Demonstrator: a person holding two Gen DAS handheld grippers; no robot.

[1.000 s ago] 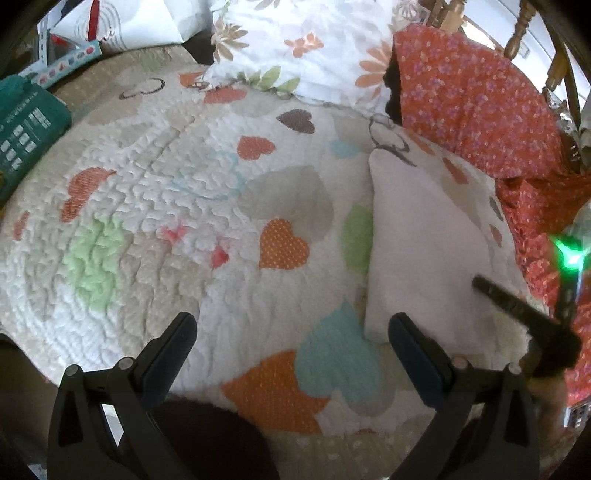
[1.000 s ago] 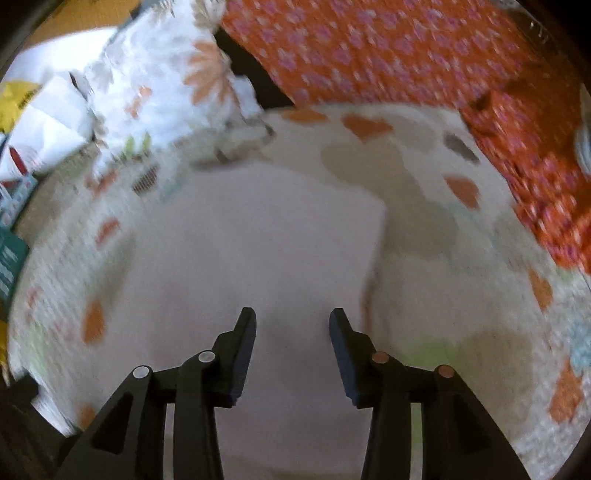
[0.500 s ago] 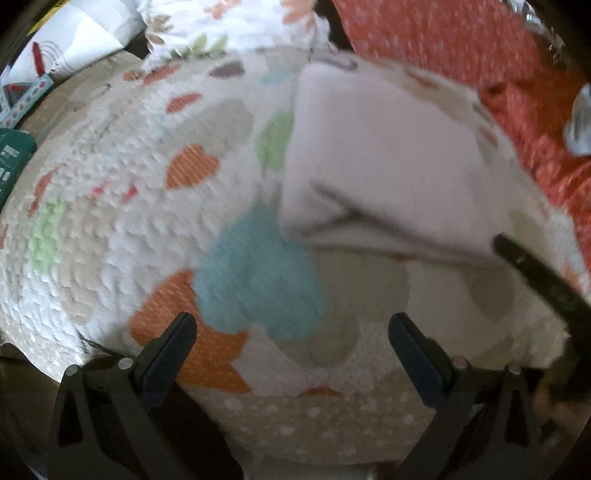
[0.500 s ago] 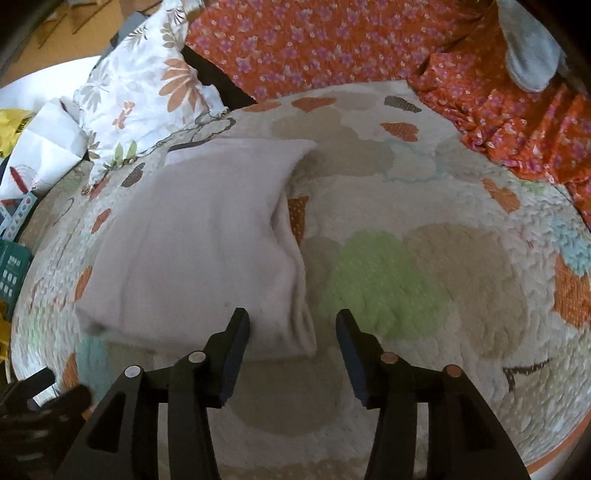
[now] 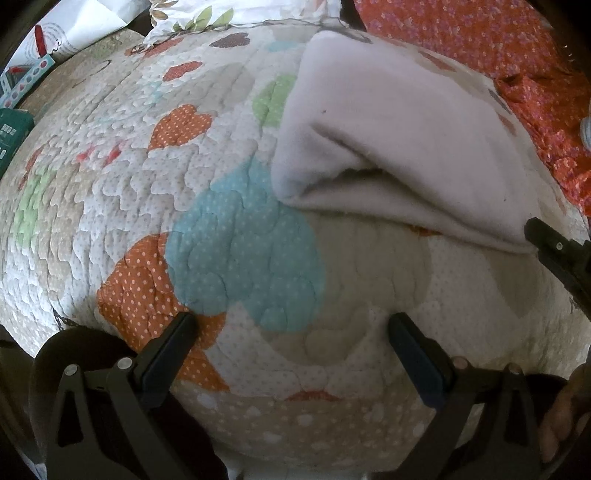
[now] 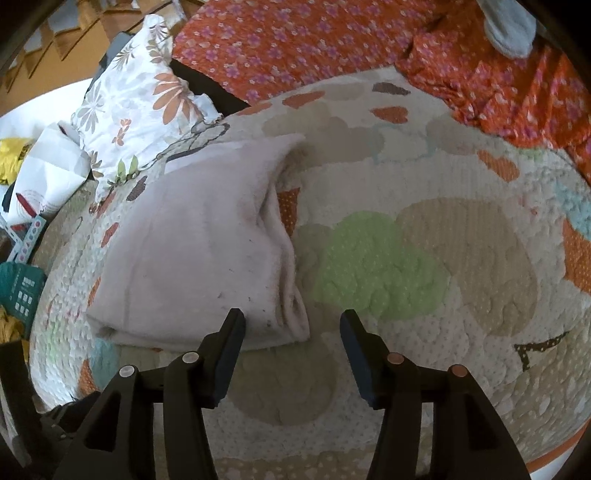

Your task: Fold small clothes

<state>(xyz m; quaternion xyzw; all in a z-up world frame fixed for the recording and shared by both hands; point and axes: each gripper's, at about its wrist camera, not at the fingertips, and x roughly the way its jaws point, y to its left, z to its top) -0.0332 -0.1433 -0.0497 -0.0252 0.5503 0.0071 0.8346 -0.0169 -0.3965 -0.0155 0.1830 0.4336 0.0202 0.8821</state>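
Note:
A pale pinkish-white fleece cloth (image 5: 399, 147) lies folded over on a heart-patterned quilt (image 5: 236, 251); its layered open edges face me. It also shows in the right wrist view (image 6: 192, 258), left of centre. My left gripper (image 5: 291, 332) is open and empty, above the quilt short of the cloth's near edge. My right gripper (image 6: 291, 325) is open and empty, its left finger at the cloth's near right corner. The right gripper's finger tip (image 5: 546, 240) shows in the left wrist view beside the cloth's right corner.
An orange floral fabric (image 6: 332, 40) lies at the back and right, with a grey-blue sock (image 6: 509, 26) on it. A floral pillow (image 6: 136, 107) sits at the back left. Papers and a teal box (image 6: 20, 291) lie at the left.
Both grippers pulled back towards me from the cloth. The cloth now lies folded over on the quilt, released, with its layered edge showing. The right gripper opened wider.

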